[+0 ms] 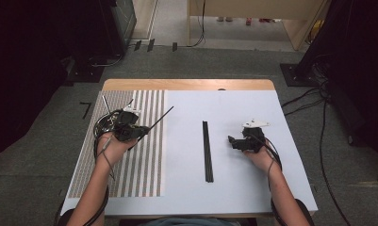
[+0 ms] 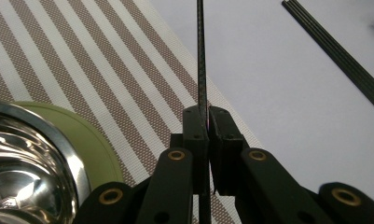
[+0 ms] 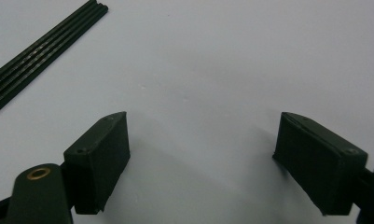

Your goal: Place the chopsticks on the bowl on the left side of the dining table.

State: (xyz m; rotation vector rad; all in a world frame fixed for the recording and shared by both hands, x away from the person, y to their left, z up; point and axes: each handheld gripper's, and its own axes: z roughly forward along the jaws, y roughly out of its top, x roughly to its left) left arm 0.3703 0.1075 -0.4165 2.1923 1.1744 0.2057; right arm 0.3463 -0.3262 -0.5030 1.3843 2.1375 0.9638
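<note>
Forearms enter from six o'clock. The left claw (image 1: pixel 140 132) hovers over the brown-and-white striped placemat (image 1: pixel 144 160), clamped on a thin black rod (image 2: pixel 201 70) that slants toward one o'clock. The right claw (image 1: pixel 231 140) rests low on the white table (image 1: pixel 252 188), jaws apart, pointing to nine o'clock at the bundle of black rods (image 1: pixel 207 150) lying between both hands.

White table (image 1: pixel 252 188) bears striped mat (image 1: pixel 139 174), seemingly bundled black rods (image 1: pixel 207 150)
</note>
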